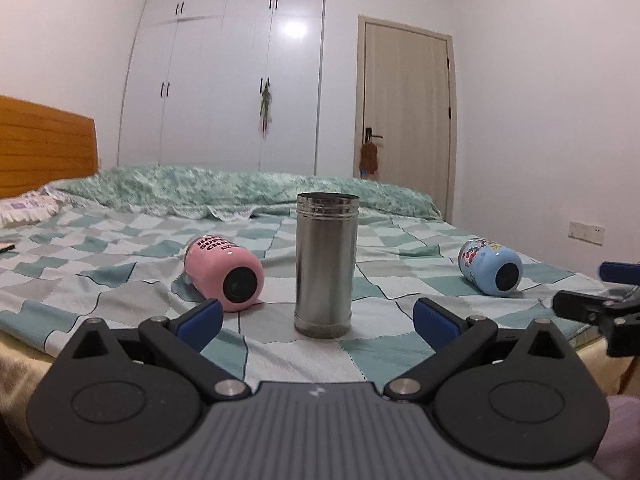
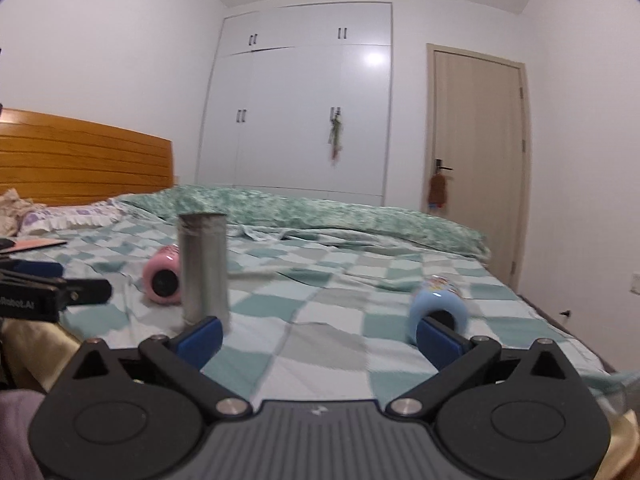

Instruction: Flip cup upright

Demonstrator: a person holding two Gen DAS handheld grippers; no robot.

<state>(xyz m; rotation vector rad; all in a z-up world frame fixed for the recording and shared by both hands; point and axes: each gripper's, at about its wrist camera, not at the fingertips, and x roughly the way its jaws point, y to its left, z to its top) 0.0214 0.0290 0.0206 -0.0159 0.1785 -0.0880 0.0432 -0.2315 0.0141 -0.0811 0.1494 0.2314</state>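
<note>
Your bed (image 1: 120, 248), spread with a green-and-white checked cover, fills the scene, with the white wardrobe (image 1: 224, 80) and the wooden door (image 1: 408, 108) far behind it. Your left tongs (image 1: 318, 322) stand wide apart with nothing between them, hovering at the near edge of the bed, and your right tongs (image 2: 318, 334) are equally spread and empty, further right along that edge. The steel cup (image 1: 325, 266) stands upright on the cover, open mouth up, straight ahead of the left tongs and just beyond their blue pads (image 1: 200, 320). The pink cup (image 1: 224, 274) lies on its side just left of the steel cup, base toward you. The blue cup (image 1: 490, 266) lies on its side well to the right, base also toward you; in the right wrist view it sits just beyond the right-hand pad.
</note>
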